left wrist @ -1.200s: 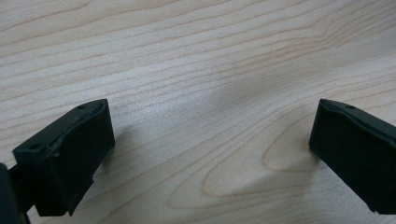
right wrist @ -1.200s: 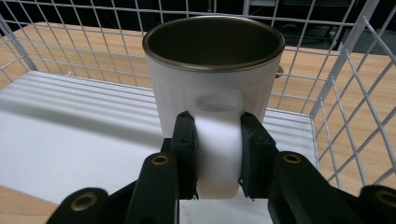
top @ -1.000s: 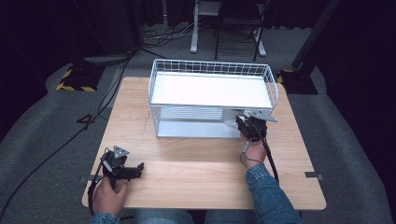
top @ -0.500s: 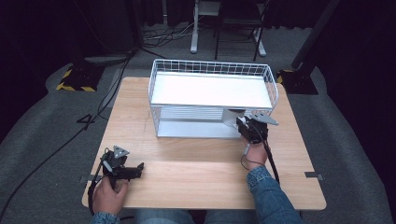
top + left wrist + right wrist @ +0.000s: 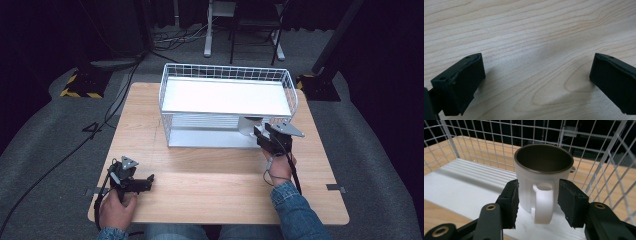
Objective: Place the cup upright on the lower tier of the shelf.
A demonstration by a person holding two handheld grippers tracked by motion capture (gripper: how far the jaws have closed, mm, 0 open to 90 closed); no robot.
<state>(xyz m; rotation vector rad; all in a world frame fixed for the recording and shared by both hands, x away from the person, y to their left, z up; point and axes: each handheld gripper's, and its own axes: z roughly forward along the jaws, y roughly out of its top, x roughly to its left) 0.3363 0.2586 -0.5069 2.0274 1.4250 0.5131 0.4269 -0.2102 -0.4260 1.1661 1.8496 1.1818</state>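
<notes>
No text, label, brand, number or sign can be read anywhere in these views, neither on the white mug (image 5: 542, 182) nor on the wire rack (image 5: 227, 75).

A wooden table (image 5: 210, 185) fills the middle of the frame on grey carpet (image 5: 45, 145). Dark curtains close the top. White desk legs (image 5: 207, 30) and cables (image 5: 170, 42) sit top centre; a yellow-black striped base (image 5: 80, 87) lies at upper left.
</notes>
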